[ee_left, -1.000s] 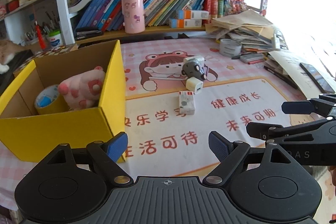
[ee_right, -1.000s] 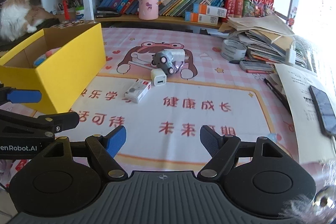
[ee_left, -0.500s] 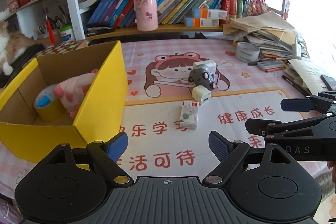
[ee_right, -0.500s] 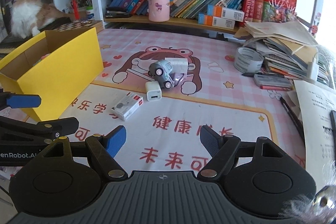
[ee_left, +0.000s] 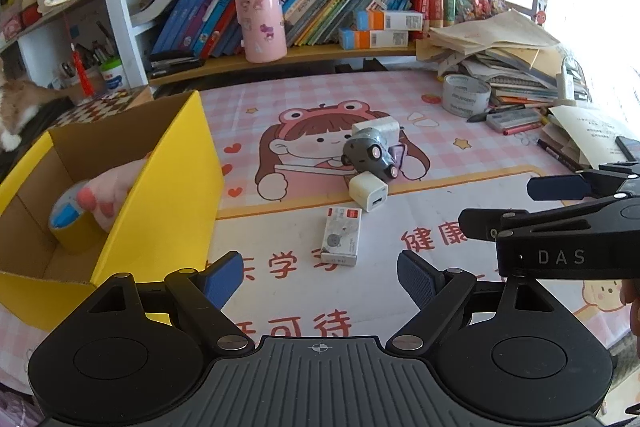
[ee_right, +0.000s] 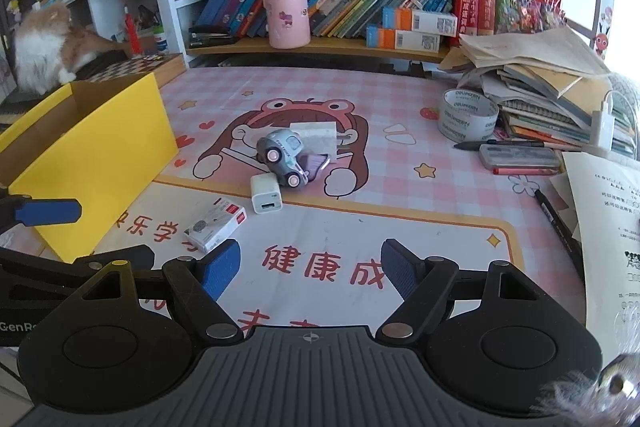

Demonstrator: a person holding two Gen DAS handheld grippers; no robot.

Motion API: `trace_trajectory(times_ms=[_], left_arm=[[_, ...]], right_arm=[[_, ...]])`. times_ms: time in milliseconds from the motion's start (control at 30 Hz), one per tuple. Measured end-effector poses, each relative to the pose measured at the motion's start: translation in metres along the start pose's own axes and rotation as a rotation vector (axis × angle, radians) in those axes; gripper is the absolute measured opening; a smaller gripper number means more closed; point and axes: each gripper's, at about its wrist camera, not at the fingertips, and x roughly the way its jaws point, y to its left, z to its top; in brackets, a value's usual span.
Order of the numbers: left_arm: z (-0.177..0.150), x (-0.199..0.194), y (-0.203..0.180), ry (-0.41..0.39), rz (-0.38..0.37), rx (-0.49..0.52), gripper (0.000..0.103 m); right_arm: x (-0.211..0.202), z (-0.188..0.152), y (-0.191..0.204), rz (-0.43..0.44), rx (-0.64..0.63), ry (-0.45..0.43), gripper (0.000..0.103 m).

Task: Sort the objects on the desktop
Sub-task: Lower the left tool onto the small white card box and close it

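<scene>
On a pink cartoon desk mat (ee_left: 400,99), a small cluster of loose things near the middle: grey toy car (ee_left: 370,157) tipped against a white block-shaped adapter (ee_left: 376,128), with a white USB charger cube (ee_left: 369,192) touching the car's near side. Just in front of the cube, apart from it, a small white box with a red end (ee_left: 341,241), lying flat on the red lettering. At the left edge of the mat, an open yellow cardboard box (ee_left: 172,187), holding a roll of yellow tape (ee_left: 70,227) and a pink plush paw (ee_left: 110,193) leaning over it. Off to the right, well apart from the cluster, a roll of clear printed tape (ee_right: 467,115) beside a slumped pile of books and papers (ee_right: 540,83), with pens and a pencil case just in front. Behind, on the low shelf, a pink patterned cup (ee_right: 287,9) standing upright before a row of books. In the foreground, left gripper (ee_left: 320,281) hovering above the mat with blue pads spread wide and nothing between them, the small white box just ahead of the gap. Right gripper (ee_right: 310,269) likewise spread and empty, over bare mat lettering, the same box near its left pad. Each gripper visible at the edge of the other's view, side by side.
</scene>
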Motion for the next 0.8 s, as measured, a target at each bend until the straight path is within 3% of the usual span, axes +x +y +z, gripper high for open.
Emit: trace_trajectory(times_ms=[400, 700, 800], left_arm=[[0.012, 0.027, -0.006, 0.028, -0.038, 0.008, 0.086], [0.022, 0.068, -0.008, 0.07, -0.023, 0.006, 0.085], [0.023, 0.08, -0.01, 0.086, -0.02, 0.027, 0.079]], right_arm=[[0.021, 0.014, -0.01, 0.026, 0.032, 0.009, 0.076], [0.042, 0.023, -0.025, 0.027, 0.077, 0.039, 0.075], [0.045, 0.023, -0.027, 0.029, 0.073, 0.047, 0.074]])
